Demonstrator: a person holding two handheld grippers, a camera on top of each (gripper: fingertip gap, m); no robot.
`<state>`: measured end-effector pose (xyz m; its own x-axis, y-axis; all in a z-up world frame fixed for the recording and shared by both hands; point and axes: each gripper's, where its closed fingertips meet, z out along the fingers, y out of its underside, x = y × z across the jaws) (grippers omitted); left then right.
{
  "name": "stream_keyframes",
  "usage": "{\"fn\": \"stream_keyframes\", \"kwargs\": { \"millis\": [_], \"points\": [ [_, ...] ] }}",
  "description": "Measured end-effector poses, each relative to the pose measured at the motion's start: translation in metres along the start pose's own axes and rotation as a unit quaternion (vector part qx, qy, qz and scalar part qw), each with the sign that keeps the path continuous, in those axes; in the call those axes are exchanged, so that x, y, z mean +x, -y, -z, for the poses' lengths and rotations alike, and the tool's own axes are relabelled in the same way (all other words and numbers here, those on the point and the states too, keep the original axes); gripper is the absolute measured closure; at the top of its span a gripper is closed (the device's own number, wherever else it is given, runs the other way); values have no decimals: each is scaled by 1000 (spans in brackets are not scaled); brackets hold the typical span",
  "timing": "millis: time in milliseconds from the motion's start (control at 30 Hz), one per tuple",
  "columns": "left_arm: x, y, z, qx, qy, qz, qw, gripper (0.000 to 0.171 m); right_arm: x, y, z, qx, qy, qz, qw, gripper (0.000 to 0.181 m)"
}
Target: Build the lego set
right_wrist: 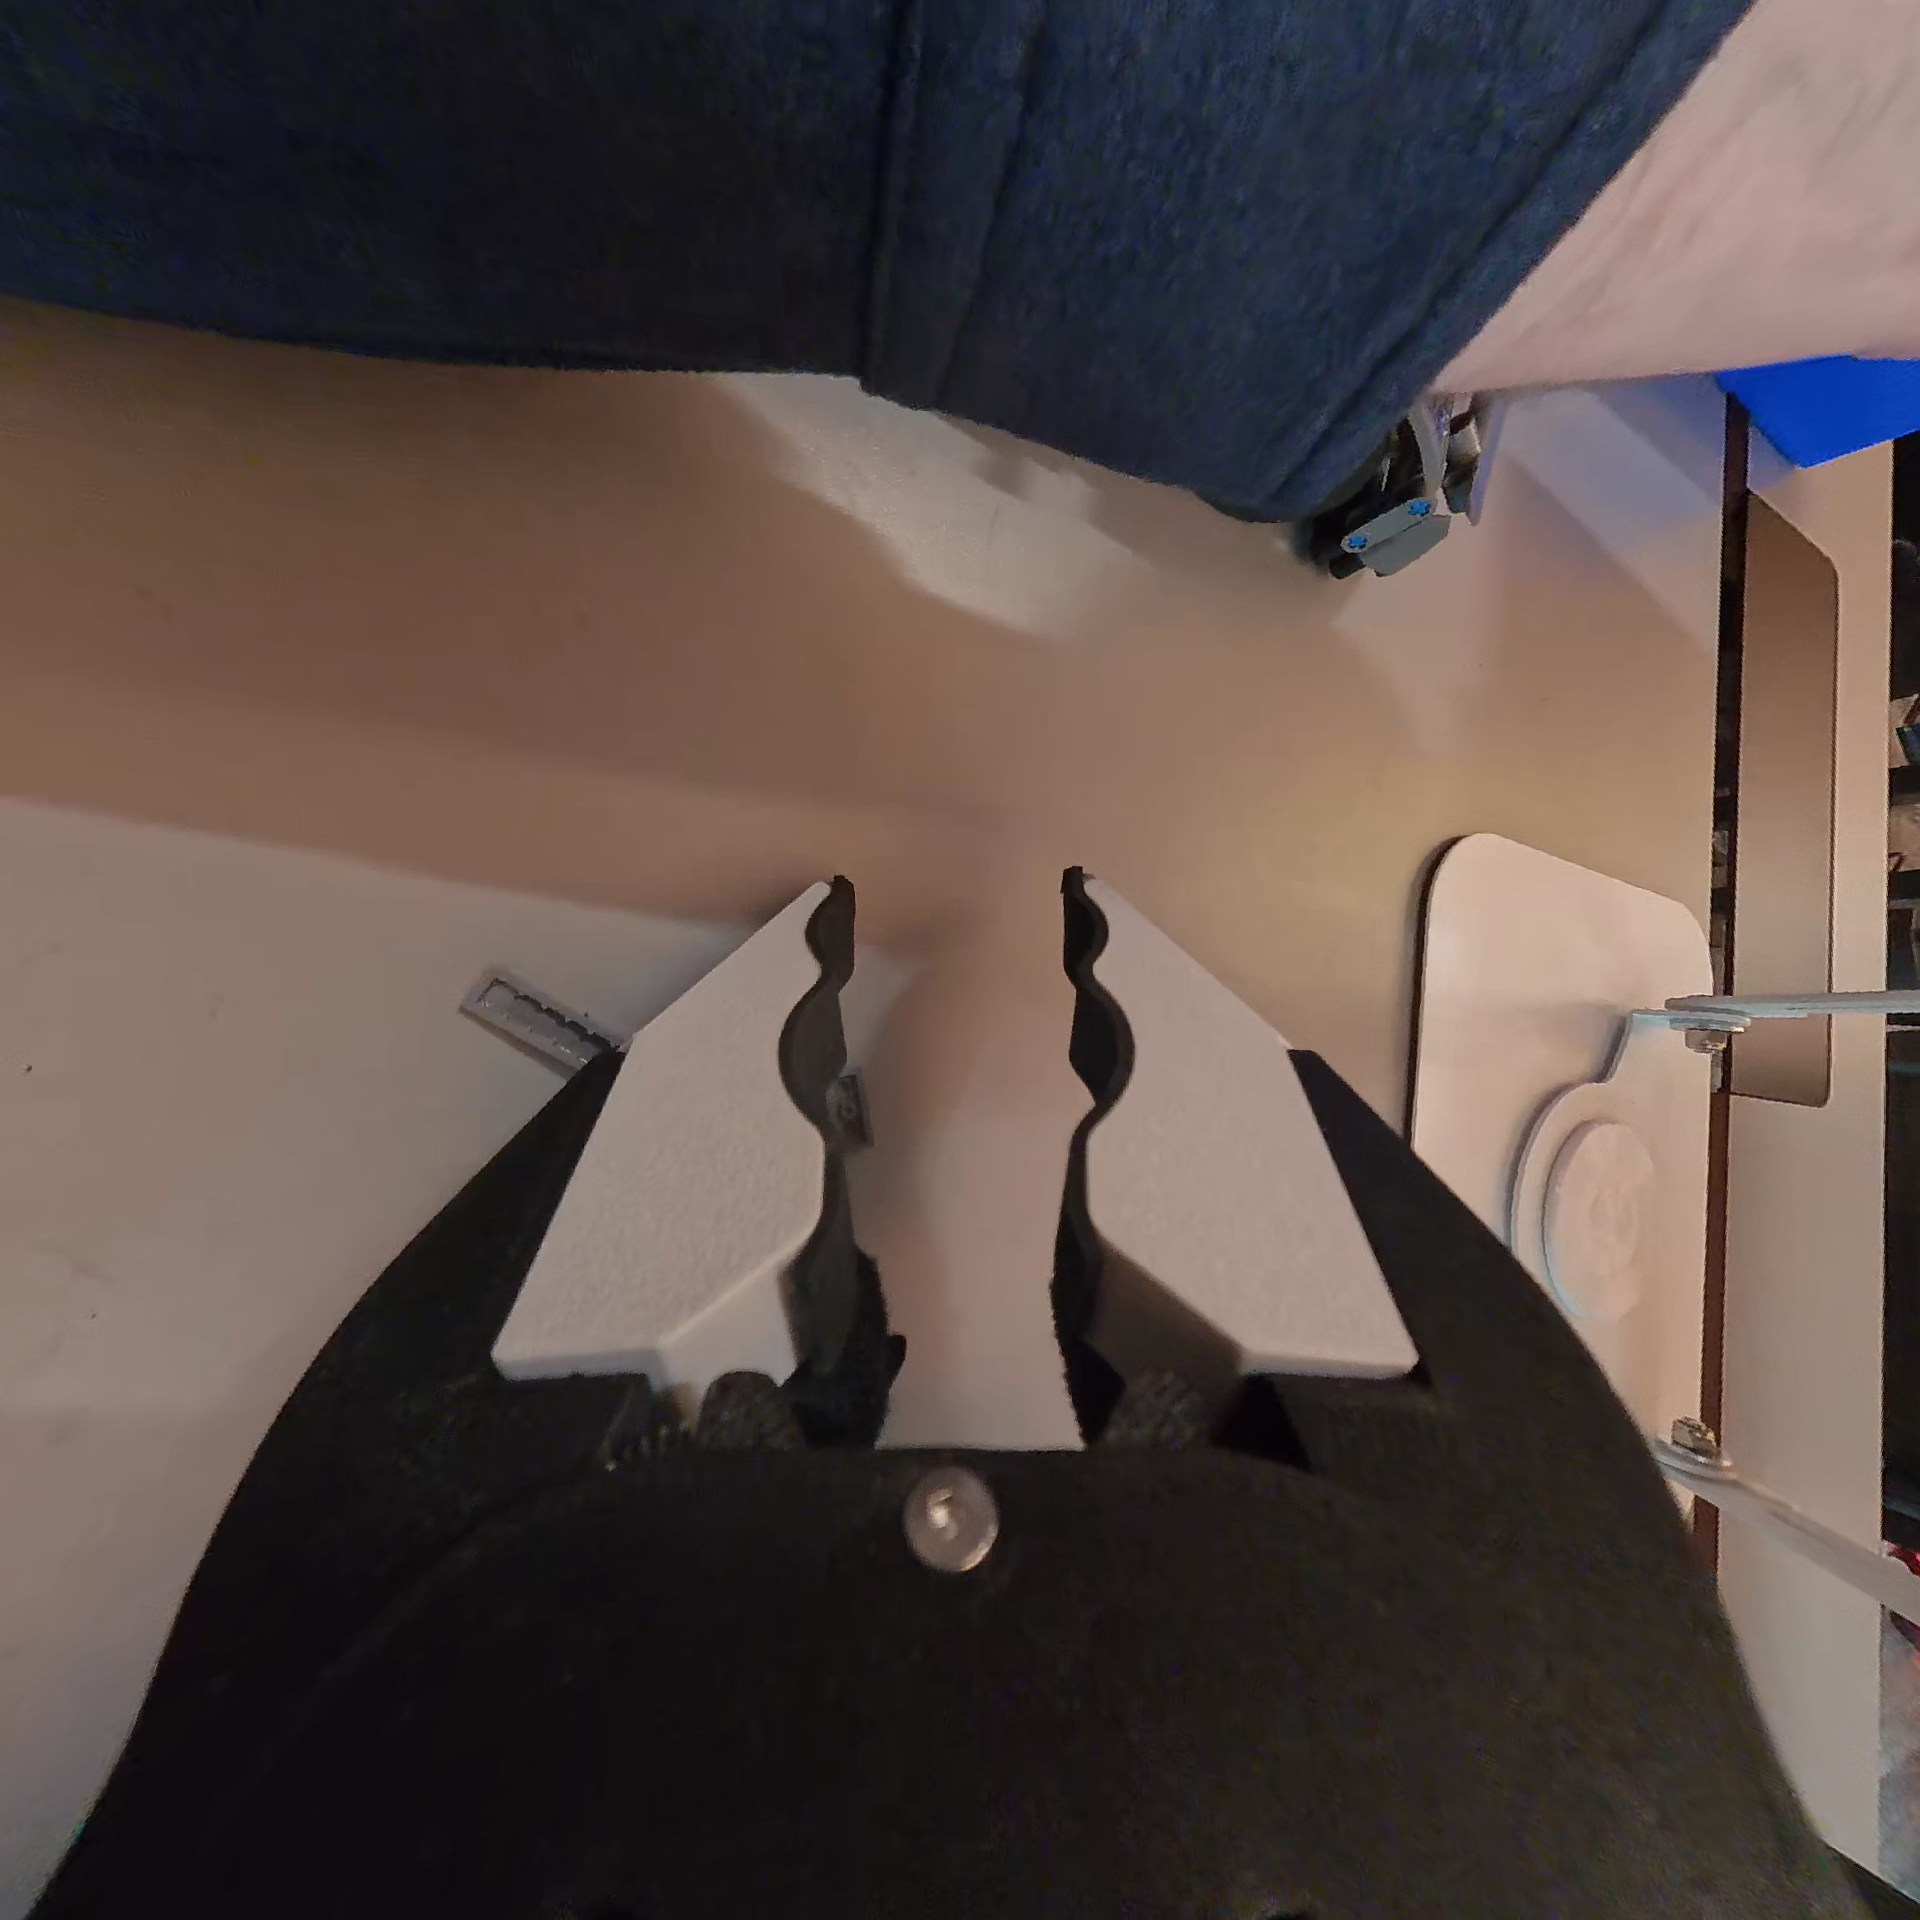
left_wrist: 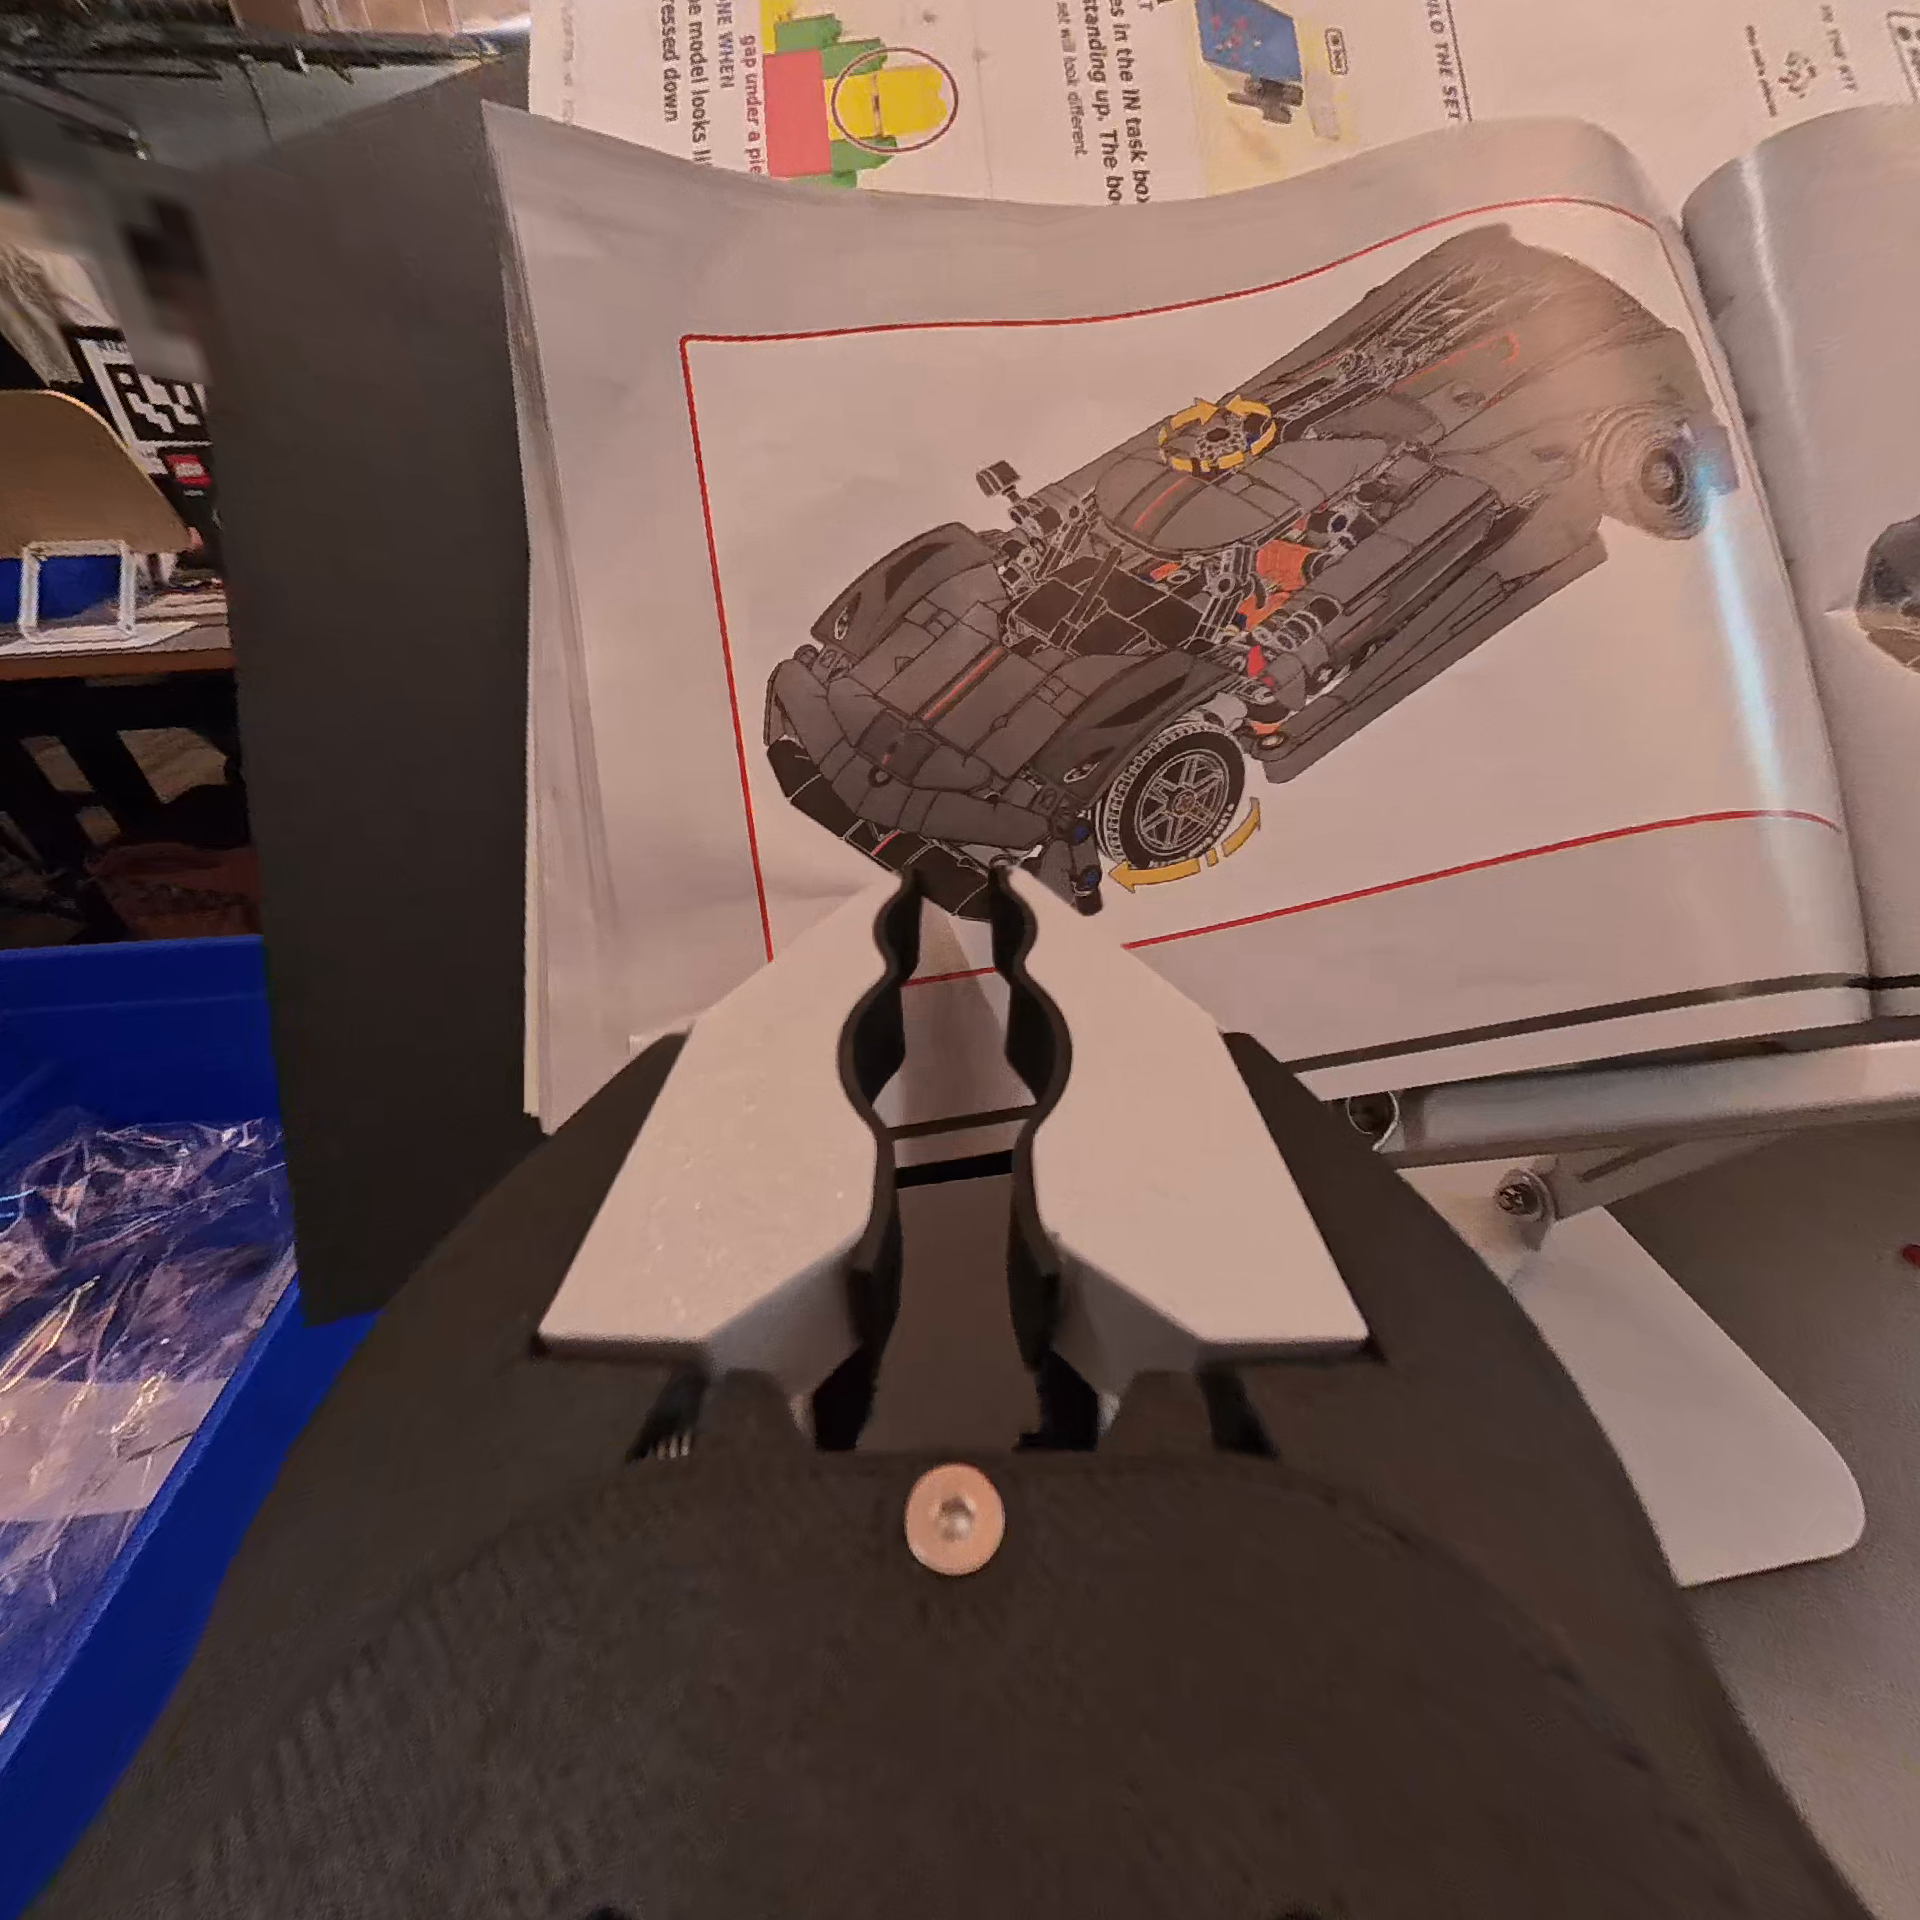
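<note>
My left gripper (left_wrist: 954,883) is nearly closed and empty before the instruction booklet (left_wrist: 1195,623); my right gripper (right_wrist: 958,894) is open and empty. The grey lego assembly (right_wrist: 1392,520) sits near the bench's far edge, under a blue sleeve (right_wrist: 935,208). I judge it light, rigid and easily broken apart: grip the solid body.

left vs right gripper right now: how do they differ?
Left gripper jaws stand narrowly apart; right gripper jaws stand wider. Left faces the open instruction booklet on its stand; right faces the pale table and a blue sleeve. Both have white fingers with black wavy pads, and both hold nothing.
</note>
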<state>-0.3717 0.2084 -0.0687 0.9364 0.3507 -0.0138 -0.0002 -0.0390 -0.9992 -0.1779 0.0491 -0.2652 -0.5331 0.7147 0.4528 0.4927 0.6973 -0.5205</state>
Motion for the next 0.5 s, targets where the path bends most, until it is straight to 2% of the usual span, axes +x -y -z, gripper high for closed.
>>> {"fn": "stream_keyframes", "kwargs": {
  "millis": [67, 333, 500],
  "points": [
    [2, 0, -1, -1, -6, -5, 1000, 171, 0, 0, 0, -1, 0, 1, 1000, 143],
    [12, 2, 0, 8, -24, -7, 1000, 171, 1, -1, 1, -4, -3, 1, 1000, 143],
    [9, 17, 8, 34, -20, -1, 999, 171, 2, -1, 2, -3, -5, 1, 1000, 143]
  ]
}}
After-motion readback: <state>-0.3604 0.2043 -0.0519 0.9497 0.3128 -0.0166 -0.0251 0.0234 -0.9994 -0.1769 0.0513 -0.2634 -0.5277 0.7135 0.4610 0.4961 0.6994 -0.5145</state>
